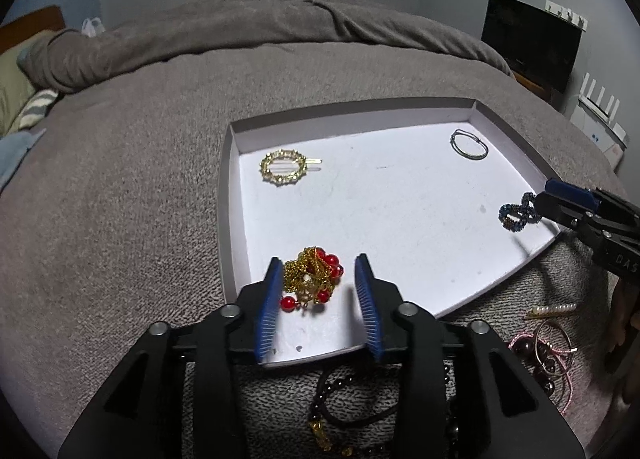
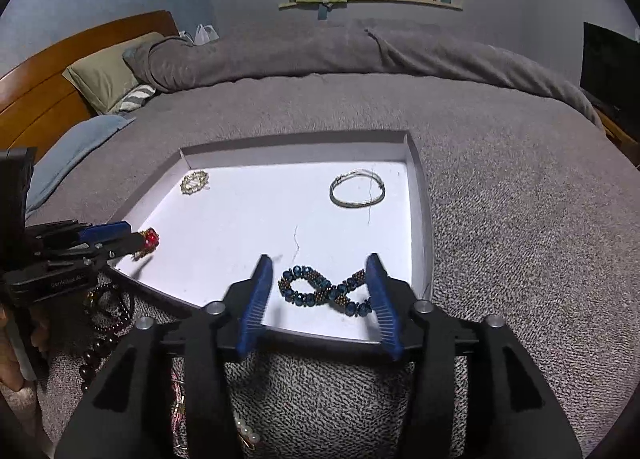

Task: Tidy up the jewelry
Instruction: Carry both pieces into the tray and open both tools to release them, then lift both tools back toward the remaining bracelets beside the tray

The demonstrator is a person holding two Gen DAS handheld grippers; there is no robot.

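A white shallow tray (image 1: 400,203) lies on the grey bed. In it are a gold ring-shaped hair clip (image 1: 283,167), a thin silver bangle (image 1: 469,144), a gold chain with red beads (image 1: 314,279) and a blue beaded bracelet (image 2: 326,291) twisted into a figure eight. My left gripper (image 1: 318,279) is open, jaws on either side of the gold chain at the tray's near left corner. My right gripper (image 2: 320,283) is open around the blue bracelet at the tray's near right; the bracelet touches the right finger. The tray (image 2: 280,227) also fills the right wrist view.
Loose jewelry lies on the blanket in front of the tray: dark bead strands (image 1: 344,391), a pearl hair pin (image 1: 554,309), pink cord and rings (image 1: 552,347). Pillows (image 2: 108,75) and a wooden headboard (image 2: 48,71) are at far left. A dark screen (image 1: 528,43) stands at right.
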